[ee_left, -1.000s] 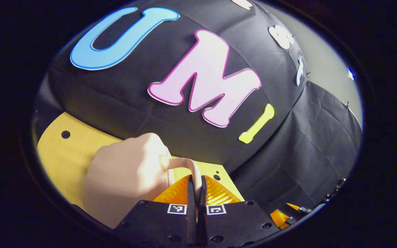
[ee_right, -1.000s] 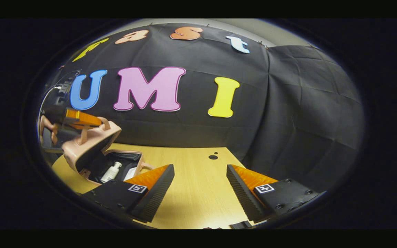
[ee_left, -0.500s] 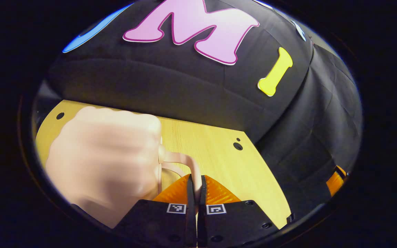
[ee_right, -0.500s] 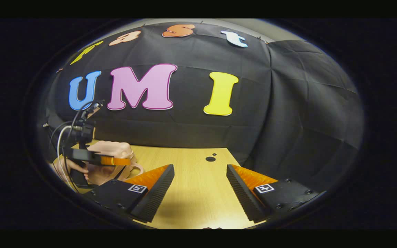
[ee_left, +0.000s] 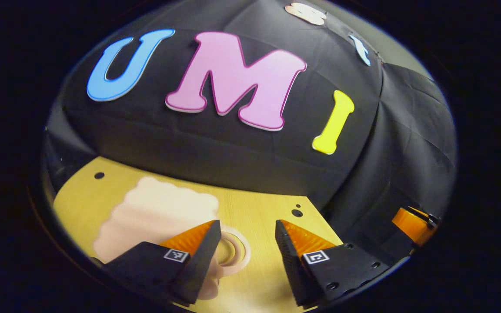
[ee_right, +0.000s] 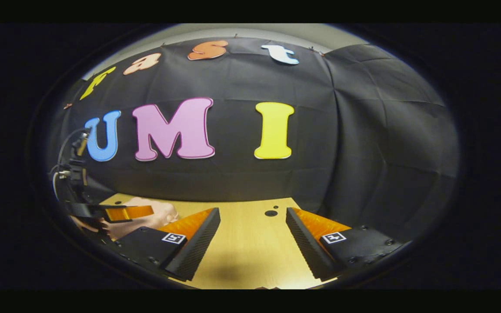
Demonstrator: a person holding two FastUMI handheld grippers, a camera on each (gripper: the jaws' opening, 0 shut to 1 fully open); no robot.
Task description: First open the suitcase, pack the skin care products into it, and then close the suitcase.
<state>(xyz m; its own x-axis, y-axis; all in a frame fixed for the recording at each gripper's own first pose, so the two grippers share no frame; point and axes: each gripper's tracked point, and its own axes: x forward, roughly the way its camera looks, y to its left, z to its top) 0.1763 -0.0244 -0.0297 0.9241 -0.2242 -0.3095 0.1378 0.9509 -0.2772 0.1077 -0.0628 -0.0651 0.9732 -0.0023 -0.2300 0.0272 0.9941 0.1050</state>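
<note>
Left gripper view: left gripper [ee_left: 247, 237] is hovering with jaws released above the closed suitcase [ee_left: 157, 219] lying on the counter [ee_left: 276, 269]; right gripper [ee_right: 252, 230] jaws are gaping too.

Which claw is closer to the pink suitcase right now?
Left. The left claw hangs open right above the suitcase, by its handle. The right claw is open over bare table, off to the side.

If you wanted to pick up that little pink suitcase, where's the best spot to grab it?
Probably the looped handle on the pink suitcase. It lies flat on the table, sticking out towards the open left gripper. Come in low from that side, one finger through the loop, and pinch its thin band.
</note>
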